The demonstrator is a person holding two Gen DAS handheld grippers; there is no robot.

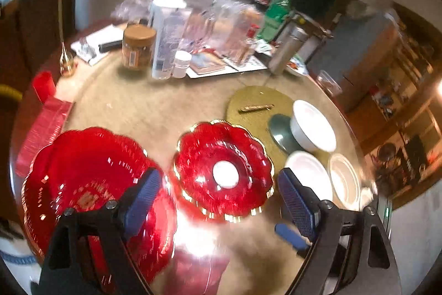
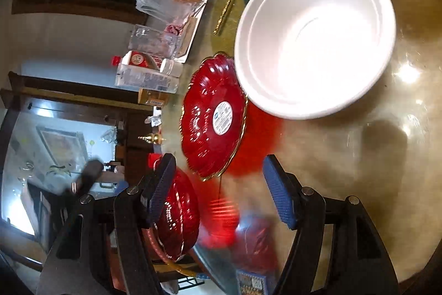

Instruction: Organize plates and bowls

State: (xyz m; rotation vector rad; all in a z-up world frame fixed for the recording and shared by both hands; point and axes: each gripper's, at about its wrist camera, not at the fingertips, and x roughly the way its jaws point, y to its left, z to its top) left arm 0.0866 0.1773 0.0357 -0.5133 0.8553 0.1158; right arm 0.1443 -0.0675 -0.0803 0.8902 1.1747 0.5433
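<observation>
In the left wrist view a small red scalloped plate point(image 1: 223, 170) with a white sticker lies on the round glass table, just ahead of my open, empty left gripper point(image 1: 218, 198). A larger red plate point(image 1: 91, 184) lies at its left, partly under the left finger. Three white foam bowls point(image 1: 313, 125) stand at the right. In the right wrist view, which is rolled sideways, my right gripper point(image 2: 218, 187) is open and empty. The small red plate point(image 2: 214, 115) lies ahead of it. A big white bowl point(image 2: 315, 35) is beyond, and the larger red plate point(image 2: 176, 214) is behind the left finger.
Bottles, a jar point(image 1: 138, 47), a steel flask point(image 1: 287, 47) and clear packaging crowd the table's far side. A gold mat point(image 1: 254, 107) with a small gold stick lies behind the small plate. A red packet point(image 1: 41, 134) sits at the left edge.
</observation>
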